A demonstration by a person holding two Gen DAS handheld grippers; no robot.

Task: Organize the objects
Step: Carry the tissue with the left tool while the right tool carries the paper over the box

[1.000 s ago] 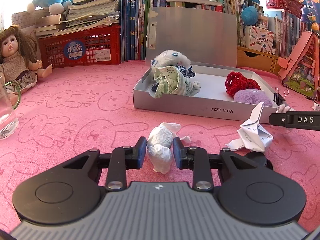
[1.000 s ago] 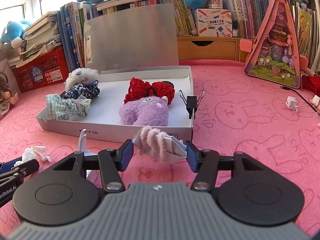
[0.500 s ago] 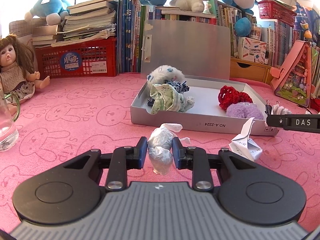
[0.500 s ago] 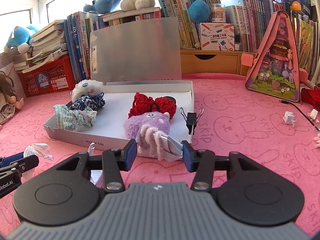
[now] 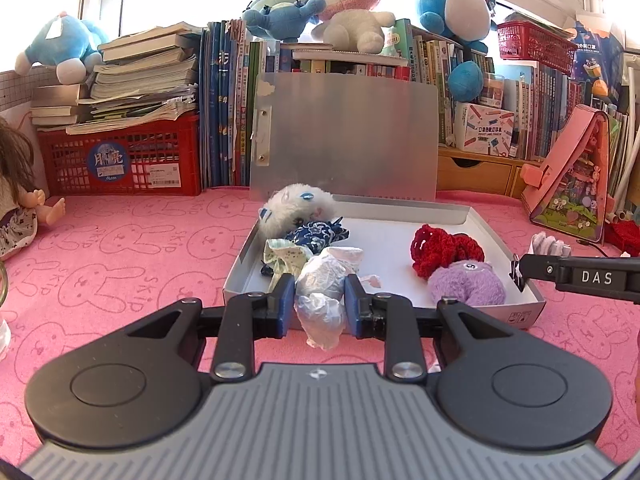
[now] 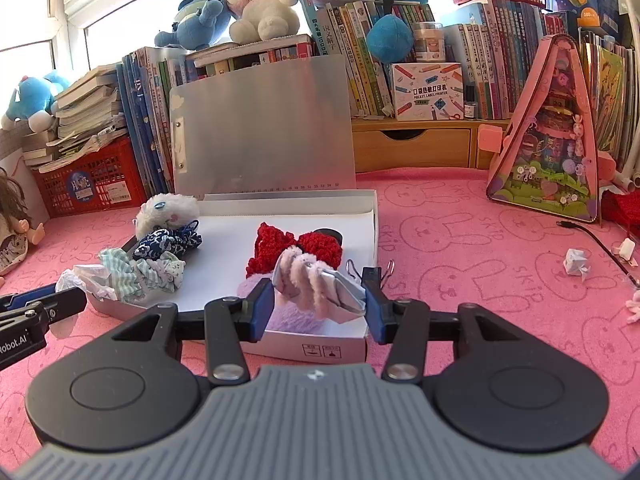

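My left gripper (image 5: 319, 294) is shut on a crumpled white paper ball (image 5: 322, 276), held above the pink mat just before the near left corner of the open white box (image 5: 532, 300). My right gripper (image 6: 318, 292) is shut on a folded grey paper wrapped in pink fuzzy wire (image 6: 312, 280), held over the near right edge of the box (image 6: 320, 344). Inside the box lie a white fluffy toy (image 5: 296, 206), a blue patterned scrunchie (image 5: 316, 234), a green striped cloth (image 5: 286, 258), a red crochet piece (image 5: 440, 250) and a purple plush (image 5: 466, 284).
A black binder clip (image 6: 376, 270) is clipped on the box's right rim. A small crumpled paper (image 6: 576, 262) and a black cable (image 6: 592, 236) lie on the mat to the right. A red crate (image 5: 120, 160), books, a doll (image 5: 16, 208) and a pink case (image 6: 552, 140) border the mat.
Both grippers have risen with their loads. The paper ball has left the mat and now hangs before the box. The right gripper's pads have closed in a little on the folded paper.
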